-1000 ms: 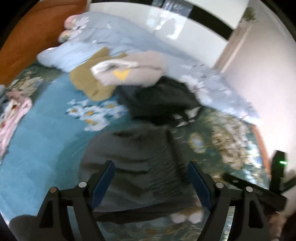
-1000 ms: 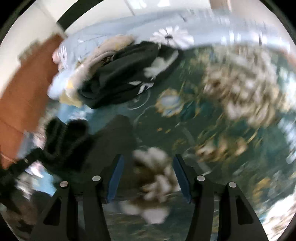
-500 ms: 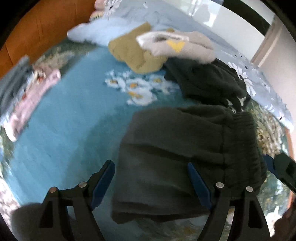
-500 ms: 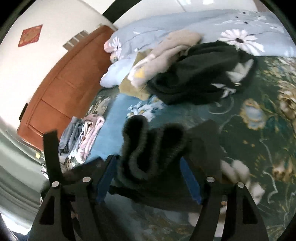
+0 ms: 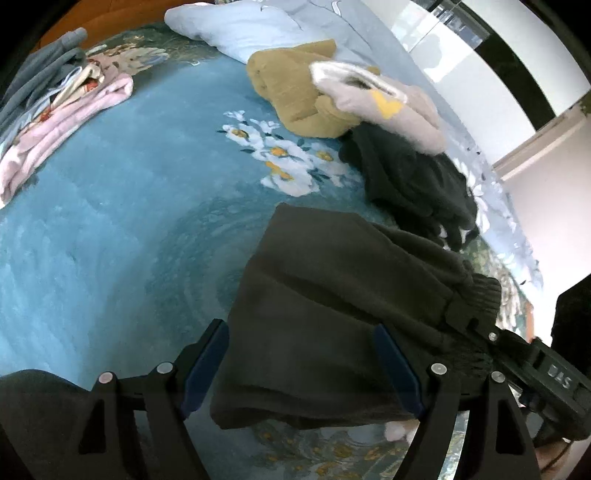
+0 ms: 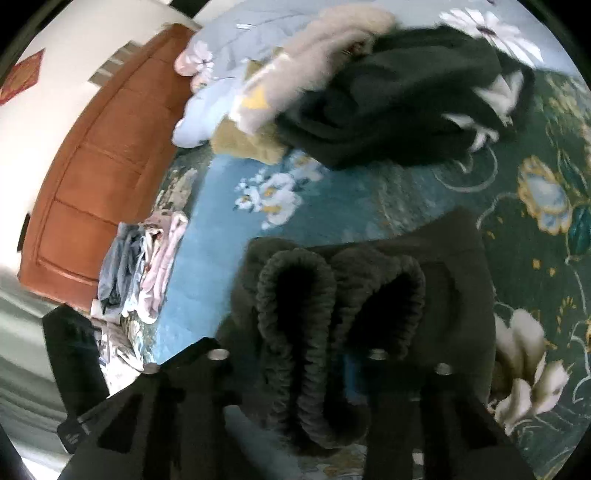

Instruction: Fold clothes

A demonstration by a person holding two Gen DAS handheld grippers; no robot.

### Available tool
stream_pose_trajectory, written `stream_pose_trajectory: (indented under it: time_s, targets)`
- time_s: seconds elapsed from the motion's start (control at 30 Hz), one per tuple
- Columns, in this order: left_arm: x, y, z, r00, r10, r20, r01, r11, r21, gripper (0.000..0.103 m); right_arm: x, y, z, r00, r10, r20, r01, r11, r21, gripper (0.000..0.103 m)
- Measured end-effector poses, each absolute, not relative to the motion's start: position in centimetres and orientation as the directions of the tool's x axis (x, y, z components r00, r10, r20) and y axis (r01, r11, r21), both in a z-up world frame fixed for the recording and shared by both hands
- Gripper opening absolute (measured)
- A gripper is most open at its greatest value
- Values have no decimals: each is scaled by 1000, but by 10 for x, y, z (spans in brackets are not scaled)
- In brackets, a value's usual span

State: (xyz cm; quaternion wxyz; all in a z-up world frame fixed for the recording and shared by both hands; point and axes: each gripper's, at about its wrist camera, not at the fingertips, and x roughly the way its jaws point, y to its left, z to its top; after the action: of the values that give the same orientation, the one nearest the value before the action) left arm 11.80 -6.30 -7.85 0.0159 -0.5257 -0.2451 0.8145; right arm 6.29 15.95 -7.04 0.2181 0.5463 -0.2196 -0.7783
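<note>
A dark olive folded garment (image 5: 343, 306) with a ribbed waistband lies on the blue floral bedspread (image 5: 129, 229). My left gripper (image 5: 301, 369) is open, its blue-padded fingers (image 5: 205, 365) straddling the garment's near edge. My right gripper (image 6: 295, 354) has the ribbed waistband (image 6: 295, 332) bunched between its fingers; it also shows at the right of the left wrist view (image 5: 480, 325), clamped on the waistband end.
A pile of unfolded clothes lies beyond: mustard (image 5: 295, 96), beige with a yellow heart (image 5: 380, 103), black (image 5: 413, 184). Folded pink and grey clothes (image 5: 62, 99) are stacked at the left. A pale blue duvet (image 5: 258, 26) and a wooden headboard (image 6: 96, 155) are behind.
The right gripper has closed on the ribbed waistband and drawn it nearer. The left gripper's view has swung left and closer over the garment; its jaws stay open.
</note>
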Motion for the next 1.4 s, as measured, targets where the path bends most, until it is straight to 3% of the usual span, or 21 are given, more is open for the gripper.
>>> stream_pose_trajectory:
  time_s: [0.2, 0.3, 0.57, 0.7, 0.87, 1.0, 1.13, 1.3, 1.4]
  targets:
    - [123, -57, -64, -478, 329, -815, 138, -888, -439, 84, 75, 177, -18, -377, -609, -698, 193, -789, 584, 27]
    - [119, -51, -71, -431, 336, -837, 130, -895, -426, 84, 76, 205, -22, -406, -565, -718, 126, -813, 569, 27]
    - [119, -49, -75, -410, 333, -849, 138, -898, -418, 84, 83, 254, -113, -352, -612, -709, -128, -718, 684, 34]
    - [118, -51, -75, -411, 340, -846, 143, -893, -428, 84, 89, 263, -102, -357, -620, -698, -115, -713, 692, 40]
    - [119, -55, -69, -449, 361, -817, 140, -875, -463, 84, 99, 256, -55, -397, -395, -828, 16, -905, 424, 45]
    - [116, -38, -74, -416, 377, -828, 94, -887, -451, 84, 114, 231, -18, -500, -234, -834, 108, -972, 208, 45]
    - [108, -25, -94, -338, 383, -860, 96, -895, -436, 84, 125, 192, -17, -466, -404, -787, 273, -912, 307, 46]
    - [100, -35, -124, -242, 427, -871, 187, -861, -473, 84, 107, 181, -84, -327, -413, -850, 209, -909, 361, 49]
    - [99, -51, -133, -248, 501, -829, 258, -791, -555, 84, 104, 188, -84, -317, -427, -847, 174, -904, 390, 48]
